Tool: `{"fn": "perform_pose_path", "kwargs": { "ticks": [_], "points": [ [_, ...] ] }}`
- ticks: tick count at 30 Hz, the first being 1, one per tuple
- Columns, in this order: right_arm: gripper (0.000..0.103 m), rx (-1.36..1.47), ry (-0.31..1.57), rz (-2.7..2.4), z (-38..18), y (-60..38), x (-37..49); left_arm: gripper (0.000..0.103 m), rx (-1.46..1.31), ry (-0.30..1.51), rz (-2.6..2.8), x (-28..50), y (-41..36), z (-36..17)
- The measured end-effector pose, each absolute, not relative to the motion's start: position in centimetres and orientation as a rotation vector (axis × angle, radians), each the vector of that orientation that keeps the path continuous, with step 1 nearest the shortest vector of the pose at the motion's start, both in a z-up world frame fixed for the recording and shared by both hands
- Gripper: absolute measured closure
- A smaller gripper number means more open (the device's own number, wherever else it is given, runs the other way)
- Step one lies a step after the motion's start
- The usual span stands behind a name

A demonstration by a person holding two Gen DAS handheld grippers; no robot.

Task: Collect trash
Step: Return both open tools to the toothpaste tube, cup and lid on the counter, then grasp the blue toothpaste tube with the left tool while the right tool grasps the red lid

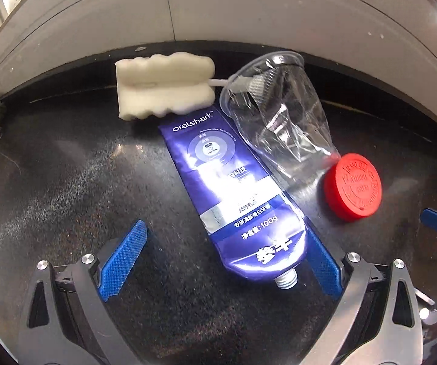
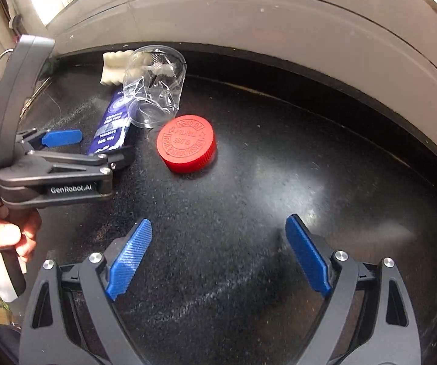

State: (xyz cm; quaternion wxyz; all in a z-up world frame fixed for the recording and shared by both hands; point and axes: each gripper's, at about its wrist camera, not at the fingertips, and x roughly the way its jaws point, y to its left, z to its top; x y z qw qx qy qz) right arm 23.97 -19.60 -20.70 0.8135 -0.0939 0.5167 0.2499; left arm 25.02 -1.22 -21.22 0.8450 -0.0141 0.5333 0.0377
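Observation:
A blue toothpaste tube (image 1: 233,188) without a cap lies on the black counter (image 1: 66,182), its threaded neck towards me. My left gripper (image 1: 224,228) stands open astride the tube's neck end; its left finger is clear of the tube and its right finger is partly hidden behind the tube's edge. A crushed clear plastic cup (image 1: 279,115) lies against the tube, with a red cap (image 1: 353,187) to its right and a white sponge brush (image 1: 163,86) behind. My right gripper (image 2: 218,222) is open over bare counter, short of the red cap (image 2: 186,143).
A white wall (image 1: 248,15) runs along the back edge of the counter. A person's hand (image 2: 2,237) holds the left gripper (image 2: 105,147) at the left of the right wrist view. The counter (image 2: 309,167) to the right of the cap is bare.

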Motion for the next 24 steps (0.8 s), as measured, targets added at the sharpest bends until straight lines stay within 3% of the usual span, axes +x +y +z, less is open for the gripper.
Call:
{"fn": "perform_pose_path", "kwargs": {
  "ticks": [9,12,13,15,17,24],
  "points": [
    [0.018,-0.324,0.971,0.649,-22.2,-14.8,27.0,0.007,-0.048,1.125,0.104,27.2,2.4,-21.2],
    [0.039,-0.322,0.946,0.670,-22.0,-14.1,27.3,0.008,-0.043,1.118,0.102,27.4,2.9,-21.2],
    [0.053,-0.321,0.941,0.675,-21.8,-13.9,27.4,0.010,-0.041,1.116,0.099,27.3,2.9,-21.2],
    [0.054,-0.319,0.950,0.671,-21.7,-13.7,27.4,0.021,-0.032,1.103,0.086,26.5,2.8,-20.9],
    [0.054,-0.317,0.962,0.664,-21.7,-13.7,27.1,0.045,-0.018,1.096,0.070,25.7,2.5,-20.5],
    [0.054,-0.283,0.999,0.633,-20.2,-14.7,24.7,0.050,-0.086,1.118,0.044,22.6,3.1,-19.3]
  ]
}}
